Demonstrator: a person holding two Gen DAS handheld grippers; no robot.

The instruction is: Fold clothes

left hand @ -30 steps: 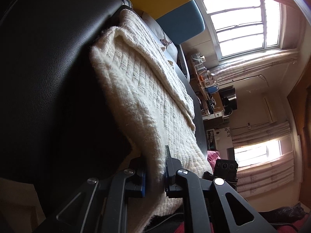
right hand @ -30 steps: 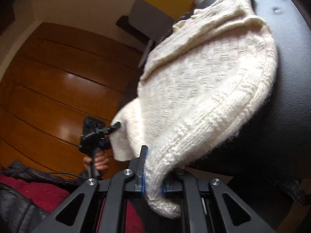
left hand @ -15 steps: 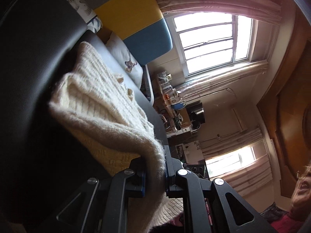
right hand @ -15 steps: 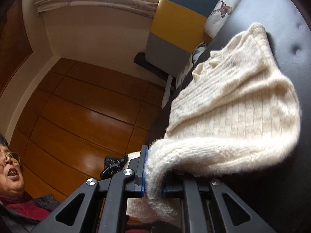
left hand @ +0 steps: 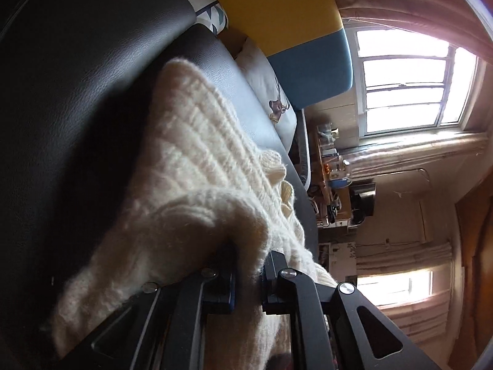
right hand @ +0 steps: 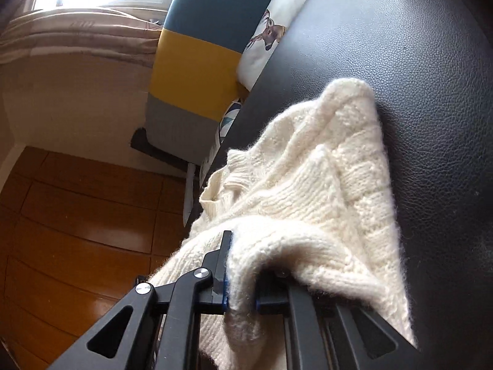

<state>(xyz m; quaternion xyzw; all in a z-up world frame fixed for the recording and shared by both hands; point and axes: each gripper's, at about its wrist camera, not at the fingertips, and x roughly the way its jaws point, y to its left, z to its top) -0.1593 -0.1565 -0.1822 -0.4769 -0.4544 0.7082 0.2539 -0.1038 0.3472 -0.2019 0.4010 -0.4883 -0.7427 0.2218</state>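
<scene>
A cream knitted sweater [left hand: 197, 166] lies on a black leather sofa seat [left hand: 80, 71], doubled over on itself. My left gripper [left hand: 248, 280] is shut on a thick fold of its edge, close above the seat. In the right wrist view the same sweater [right hand: 332, 185] spreads over the black seat [right hand: 416, 61], and my right gripper [right hand: 242, 289] is shut on another bunched edge of it. Wool hangs down past both pairs of fingers and hides the fingertips.
A white cushion with a deer print [left hand: 271, 98] and a yellow, blue and grey cushion [right hand: 197, 71] sit at the far end of the sofa. Wooden floor [right hand: 77, 222] lies left of the seat. A cluttered side table [left hand: 332, 166] stands under bright windows.
Both grippers have carried the held sweater edge forward over the rest of the garment, lowering toward the seat. The sweater now lies doubled, its far end much nearer.
</scene>
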